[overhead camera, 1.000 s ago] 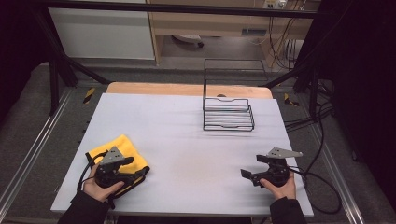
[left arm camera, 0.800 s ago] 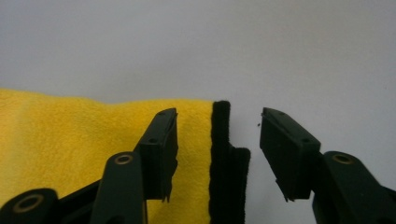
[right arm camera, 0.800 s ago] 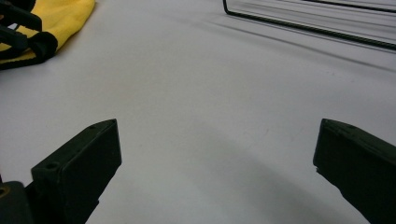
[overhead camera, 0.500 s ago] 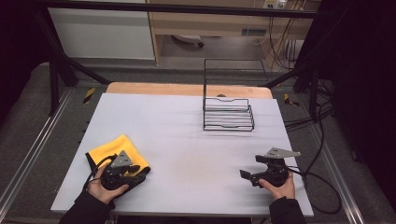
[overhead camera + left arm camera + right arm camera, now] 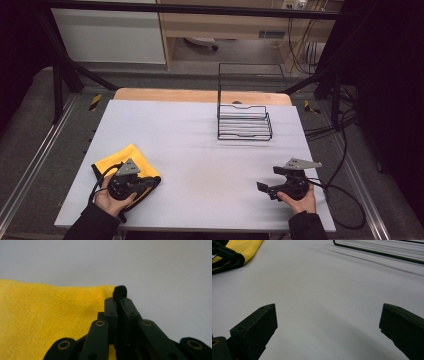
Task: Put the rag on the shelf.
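A pale grey sheet covers the bench [image 5: 200, 150], with a strip of bare wood along its far edge and dark floor and metal rails all round. The yellow cloth [image 5: 127, 157], a soft napped square with a dark border, lies flat near the front left corner of the bench, close to both the left and the front edge. The left tool [image 5: 145, 182] sits over the cloth's near right corner; its jaws have just been closing and, in the left gripper view, stand together, pinching the dark corner of the cloth [image 5: 50, 322] so that a tuft pokes out past their tips. The middle of the bench is open and bare. The right tool [image 5: 265, 188] rests well apart at the front right, pointing left, its jaws wide apart over bare sheet. A black wire rack [image 5: 245, 122], thin-rodded and boxy, stands toward the far edge, right of centre
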`<state>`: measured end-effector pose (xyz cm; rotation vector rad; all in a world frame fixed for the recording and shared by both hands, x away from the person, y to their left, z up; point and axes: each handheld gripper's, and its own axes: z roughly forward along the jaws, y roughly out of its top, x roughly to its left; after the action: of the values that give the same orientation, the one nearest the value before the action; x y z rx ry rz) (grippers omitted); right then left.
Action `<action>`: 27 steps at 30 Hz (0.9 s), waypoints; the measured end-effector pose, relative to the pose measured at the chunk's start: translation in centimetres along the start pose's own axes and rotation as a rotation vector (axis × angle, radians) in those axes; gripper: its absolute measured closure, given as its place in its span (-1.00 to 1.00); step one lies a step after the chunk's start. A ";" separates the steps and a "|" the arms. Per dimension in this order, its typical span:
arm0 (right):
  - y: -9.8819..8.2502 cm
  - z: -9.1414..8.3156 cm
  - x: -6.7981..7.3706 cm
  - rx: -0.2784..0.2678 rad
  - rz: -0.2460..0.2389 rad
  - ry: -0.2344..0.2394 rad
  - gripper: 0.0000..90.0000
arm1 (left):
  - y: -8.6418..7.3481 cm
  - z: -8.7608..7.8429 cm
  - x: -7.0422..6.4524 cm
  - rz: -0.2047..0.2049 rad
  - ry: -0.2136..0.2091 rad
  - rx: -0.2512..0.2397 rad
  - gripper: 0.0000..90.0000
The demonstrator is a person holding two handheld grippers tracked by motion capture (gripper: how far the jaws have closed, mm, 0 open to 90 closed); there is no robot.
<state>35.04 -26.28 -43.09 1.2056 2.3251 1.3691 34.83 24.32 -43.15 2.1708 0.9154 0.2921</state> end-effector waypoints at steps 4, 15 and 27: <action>0.0 0.1 0.0 0.001 0.002 0.000 -0.95 | 0.5 -0.2 -0.7 0.047 0.012 -0.046 0.86; 0.1 0.2 0.0 0.000 0.006 0.001 -0.94 | 2.5 1.1 -3.5 0.129 -0.073 -0.094 0.87; 0.2 0.3 0.1 0.004 0.008 -0.001 -0.93 | 4.3 3.9 -7.7 0.132 -0.141 -0.090 0.85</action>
<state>35.22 -25.97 -43.10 1.2173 2.3256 1.3672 33.33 14.80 -42.16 2.1422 0.6696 0.2363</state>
